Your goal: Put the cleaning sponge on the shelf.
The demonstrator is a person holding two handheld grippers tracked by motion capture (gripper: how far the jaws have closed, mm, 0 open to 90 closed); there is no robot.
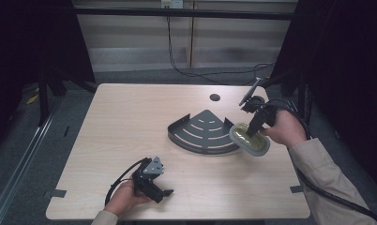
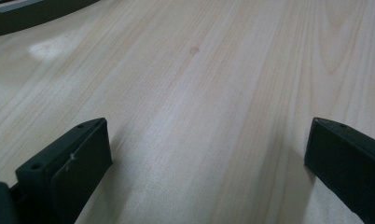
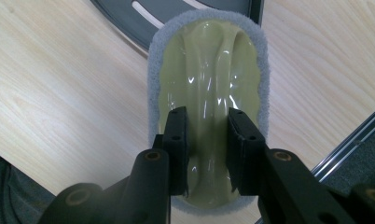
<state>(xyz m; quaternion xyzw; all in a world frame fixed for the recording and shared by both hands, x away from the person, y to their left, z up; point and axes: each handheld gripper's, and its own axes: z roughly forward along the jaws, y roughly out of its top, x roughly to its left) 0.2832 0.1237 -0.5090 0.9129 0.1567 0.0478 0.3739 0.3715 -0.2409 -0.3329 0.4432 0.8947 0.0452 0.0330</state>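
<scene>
Nearest the high camera, at about 7 o'clock on the table [image 1: 130,112], the left gripper [image 1: 161,192] rests low over bare wood near the front edge, its jaws spread wide with nothing between them. At about 3 o'clock the right gripper [image 1: 251,130] pinches the raised middle ridge of a yellow-green scrubbing pad [image 1: 250,139] with a grey fleecy rim; in the right gripper view the right gripper [image 3: 208,140] has both pads pressed on that ridge. The scrubbing pad is held tilted, just off the right end of the dark fan-shaped slotted tray [image 1: 203,132], seemingly overlapping its raised rim. The step looks like setting the pad into the tray, so the grip should stay centred on the ridge, and the pad should be levelled and carried toward 9 o'clock over the rim before lowering, or its fleecy edge may catch. Open wood lies all round the tray toward 9 and 12 o'clock; the table's right edge is near the holding hand, leaving little room there.
</scene>
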